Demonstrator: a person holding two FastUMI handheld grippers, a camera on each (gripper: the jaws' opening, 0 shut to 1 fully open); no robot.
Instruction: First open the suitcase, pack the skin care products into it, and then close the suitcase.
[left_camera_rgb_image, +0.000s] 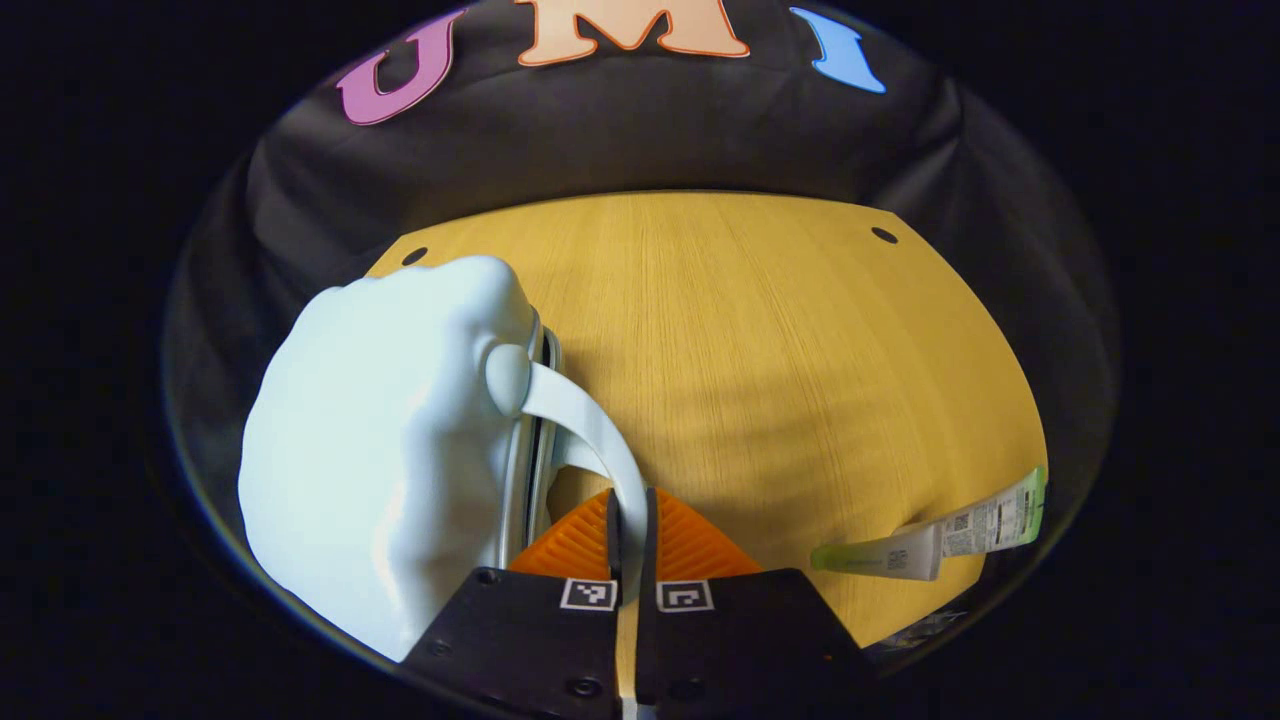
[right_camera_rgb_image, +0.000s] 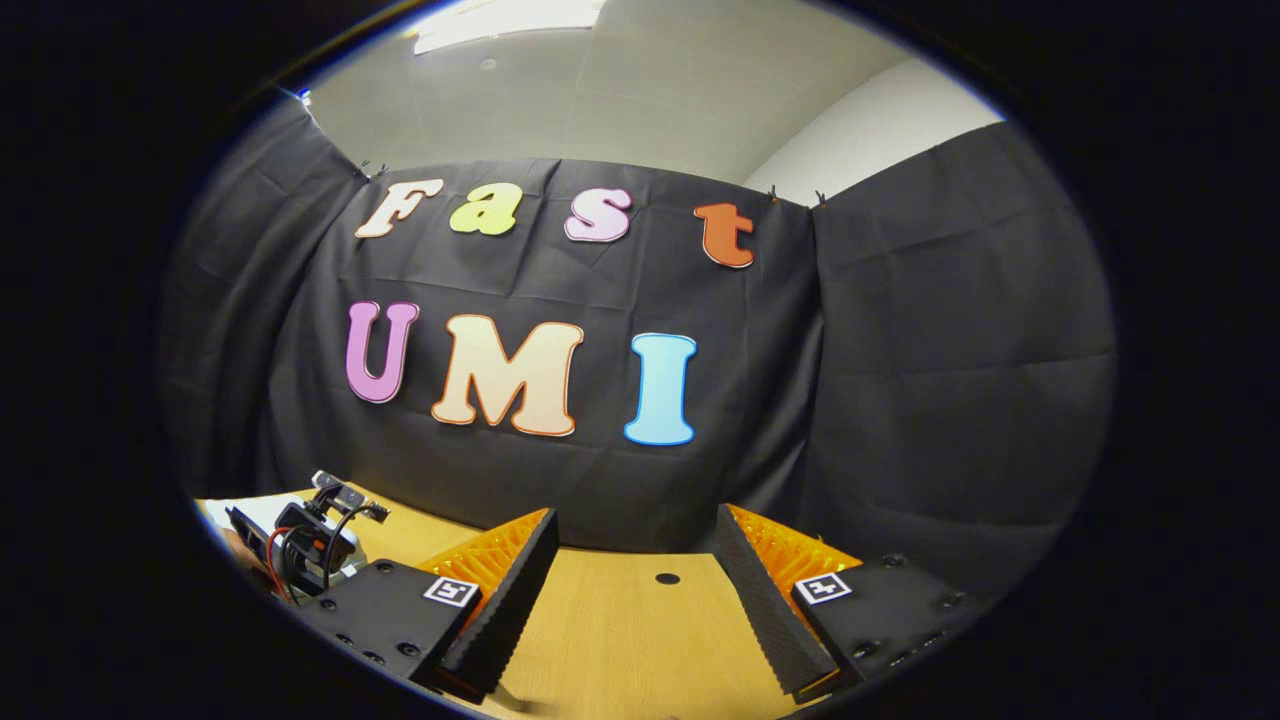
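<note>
In the left gripper view a pale blue hard-shell suitcase (left_camera_rgb_image: 385, 450) lies at the left of the wooden table (left_camera_rgb_image: 780, 360), its two shells together. Its white strap handle (left_camera_rgb_image: 600, 435) curves down between the orange fingers of my left gripper (left_camera_rgb_image: 632, 540), which is shut on it. A skin care tube (left_camera_rgb_image: 935, 535) with a green end lies flat near the table's right edge. In the right gripper view my right gripper (right_camera_rgb_image: 635, 590) is open above the table (right_camera_rgb_image: 620, 640), nothing between its fingers. The other gripper (right_camera_rgb_image: 310, 545) is at the far left of that view.
Black cloth walls close the table in at the back and sides. Small round holes (left_camera_rgb_image: 884, 235) mark the table's far corners. A wide stretch of bare wood lies between the suitcase and the tube.
</note>
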